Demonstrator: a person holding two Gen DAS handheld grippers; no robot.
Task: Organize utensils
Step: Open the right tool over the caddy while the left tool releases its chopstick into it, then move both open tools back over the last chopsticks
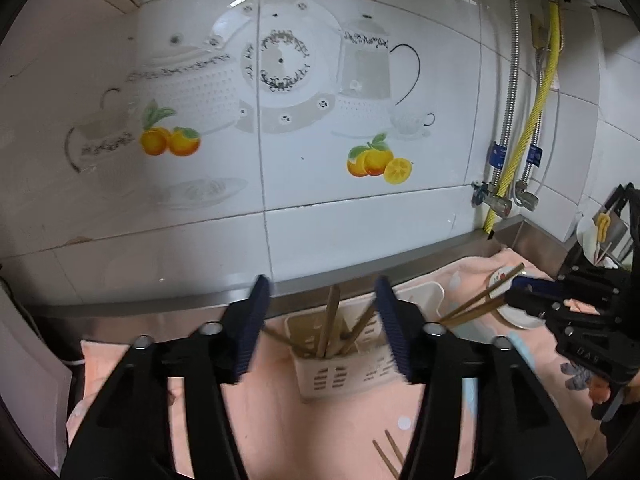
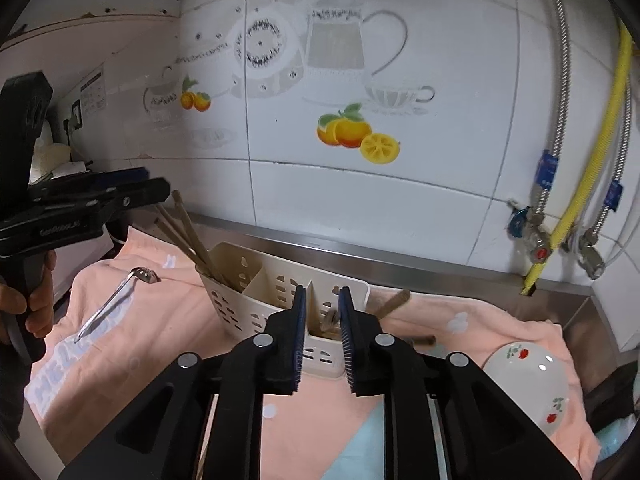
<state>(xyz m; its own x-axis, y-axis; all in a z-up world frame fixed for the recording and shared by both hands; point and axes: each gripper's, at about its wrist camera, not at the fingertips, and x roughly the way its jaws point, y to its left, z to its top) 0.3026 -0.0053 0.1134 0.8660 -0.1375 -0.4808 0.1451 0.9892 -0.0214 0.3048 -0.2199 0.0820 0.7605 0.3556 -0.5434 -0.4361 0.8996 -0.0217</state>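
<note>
Two grippers: left gripper (image 1: pixel 322 320) jaws wide, right gripper (image 2: pixel 323 334) narrow, both empty
Tip: fetch chopsticks (image 1: pixel 386 456) below jaws for caddy (image 2: pixel 260 308)

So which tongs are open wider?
The left tongs: they have a wide gap, with the holder showing through it. The right tongs are only a narrow slit apart.
</note>
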